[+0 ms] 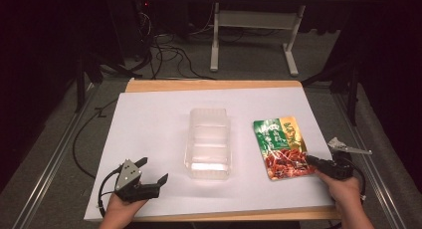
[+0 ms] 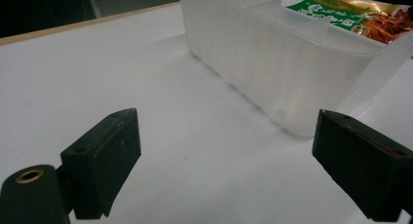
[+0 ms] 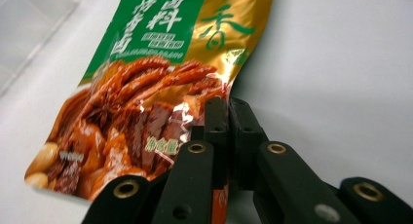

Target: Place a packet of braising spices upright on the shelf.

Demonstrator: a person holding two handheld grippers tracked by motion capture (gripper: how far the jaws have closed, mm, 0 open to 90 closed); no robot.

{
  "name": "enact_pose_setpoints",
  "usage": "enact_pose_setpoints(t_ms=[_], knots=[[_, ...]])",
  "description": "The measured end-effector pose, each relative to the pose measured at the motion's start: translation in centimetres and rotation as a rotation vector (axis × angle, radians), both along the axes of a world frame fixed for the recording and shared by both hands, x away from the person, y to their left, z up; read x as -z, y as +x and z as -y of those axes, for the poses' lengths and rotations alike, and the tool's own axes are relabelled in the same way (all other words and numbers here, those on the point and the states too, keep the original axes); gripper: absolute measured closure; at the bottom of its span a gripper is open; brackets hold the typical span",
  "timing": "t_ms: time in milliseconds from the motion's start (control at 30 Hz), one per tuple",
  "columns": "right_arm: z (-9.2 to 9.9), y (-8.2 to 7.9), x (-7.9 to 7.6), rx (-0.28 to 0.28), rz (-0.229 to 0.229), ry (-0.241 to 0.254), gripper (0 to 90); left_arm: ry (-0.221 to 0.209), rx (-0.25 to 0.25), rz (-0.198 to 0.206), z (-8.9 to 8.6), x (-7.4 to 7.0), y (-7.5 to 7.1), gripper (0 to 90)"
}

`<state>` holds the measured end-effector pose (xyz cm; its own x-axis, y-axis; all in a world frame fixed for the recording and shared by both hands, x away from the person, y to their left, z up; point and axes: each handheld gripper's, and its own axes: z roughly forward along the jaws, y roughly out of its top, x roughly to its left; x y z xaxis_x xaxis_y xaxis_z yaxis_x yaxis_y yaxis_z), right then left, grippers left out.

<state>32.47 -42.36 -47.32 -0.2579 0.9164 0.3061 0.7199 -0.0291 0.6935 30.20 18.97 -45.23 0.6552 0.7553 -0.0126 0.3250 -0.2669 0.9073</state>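
The white sheet-covered tabletop (image 1: 149,124) is seen whole in the high view, with a strip of its wooden edge left bare at the far side; in both gripper views it is cut off on every side. Beyond it the floor is dark, and the cables and grey frame legs there are hard to make out.

The clear ribbed plastic tray with inner dividers (image 1: 209,143) lies ahead of the left fingers and between the two grippers. In the left gripper view its near wall (image 2: 272,63) is shown just beyond the fingertips and apart from them, its right end cut off by the frame. Nothing can be made out inside its compartments through the frosted wall.

The flat green and gold foil snack packet printed with a braised dish (image 1: 282,147) lies on the sheet, to the right of the tray. In the right gripper view its lower right edge (image 3: 146,102) is pinched between the fingers, and that corner is hidden by them.

The left gripper (image 1: 149,181) is held low over the sheet with its fingers (image 2: 104,156) spread wide apart on nothing. The right gripper (image 1: 311,161) is clamped on the packet, its fingers (image 3: 216,121) pressed together over the foil.
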Motion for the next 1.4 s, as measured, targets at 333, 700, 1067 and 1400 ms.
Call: enact_pose_setpoints(t_ms=[333,700,1067,1400], knots=[[-1.3,-2.4,-0.5,-0.054,-0.005,-0.027,88.2,-0.004,0.018,0.007,0.7,0.0,0.9,12.0],[-3.2,-4.9,-0.5,-0.108,-0.025,-0.041,83.4,-0.025,0.016,0.013,0.8,-0.1,1.2,13.0],[-2.0,-5.4,-1.3,-0.013,0.061,-0.040,58.4,-0.016,0.022,0.008,1.0,-0.1,1.1,13.1],[-1.2,-3.9,-1.3,0.036,0.163,0.005,34.6,-0.004,0.016,0.006,0.9,0.1,0.6,13.0]])
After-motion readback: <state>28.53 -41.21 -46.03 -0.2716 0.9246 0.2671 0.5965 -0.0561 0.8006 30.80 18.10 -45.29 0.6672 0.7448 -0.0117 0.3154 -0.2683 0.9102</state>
